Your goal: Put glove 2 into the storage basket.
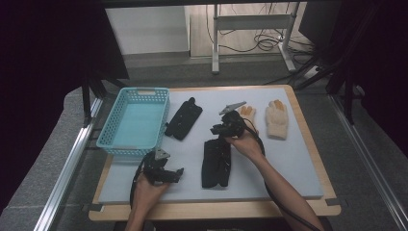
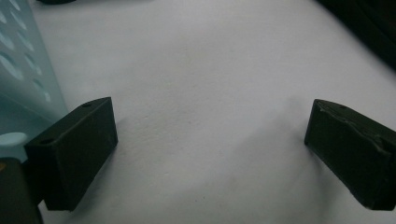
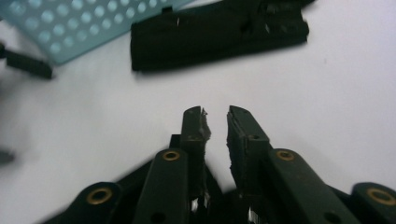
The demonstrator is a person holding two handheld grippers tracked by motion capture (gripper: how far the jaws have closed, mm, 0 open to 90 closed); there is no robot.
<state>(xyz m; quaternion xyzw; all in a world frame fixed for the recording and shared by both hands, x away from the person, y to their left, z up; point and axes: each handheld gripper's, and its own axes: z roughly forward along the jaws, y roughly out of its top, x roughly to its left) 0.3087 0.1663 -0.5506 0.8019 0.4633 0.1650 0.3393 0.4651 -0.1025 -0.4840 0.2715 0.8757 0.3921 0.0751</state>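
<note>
Black glove just below right tongs, untouched

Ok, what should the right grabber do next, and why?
Probably the right gripper should spread its jaws wider and ease forward to the black glove beside the blue basket. Its jaws stand nearly together with nothing between them, and that glove lies straight ahead on the mat, untouched.
</note>
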